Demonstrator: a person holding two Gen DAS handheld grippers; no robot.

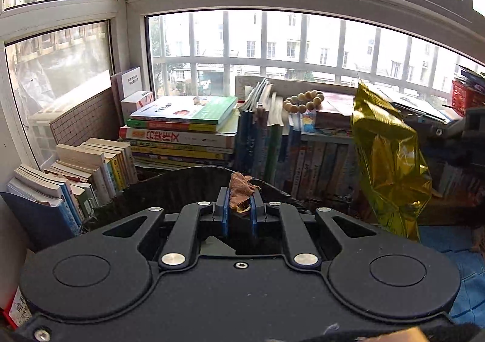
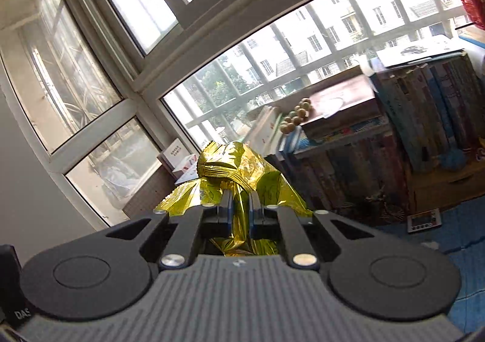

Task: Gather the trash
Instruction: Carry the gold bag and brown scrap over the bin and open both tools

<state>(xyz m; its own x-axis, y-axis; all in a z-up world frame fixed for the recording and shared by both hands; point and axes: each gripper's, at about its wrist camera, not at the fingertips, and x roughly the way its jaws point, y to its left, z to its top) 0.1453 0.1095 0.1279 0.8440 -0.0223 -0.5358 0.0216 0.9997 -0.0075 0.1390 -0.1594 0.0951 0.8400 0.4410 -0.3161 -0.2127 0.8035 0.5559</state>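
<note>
1. The left gripper (image 1: 239,199) points slightly downward, its blue-padded jaws clamped on a crumpled brown scrap (image 1: 241,190) that sticks up above the fingertips.
2. Just beyond and under those fingertips lies the black-lined rim of a bin (image 1: 169,187), so the scrap hangs over its near edge.
3. The right gripper (image 2: 241,202) is tilted and rolled, so the window frame slants across its view; its jaws pinch a crumpled gold foil bag (image 2: 230,166), which bunches above and below the fingers.
4. In the left wrist view the same foil bag hangs in the air to the right of the bin, with part of the right gripper dark at the frame's right edge.
5. Behind stand stacked books (image 1: 182,126) and a wooden bead bracelet (image 1: 303,101) lying on upright volumes.
6. Farthest back is the barred window (image 1: 272,48).
</note>
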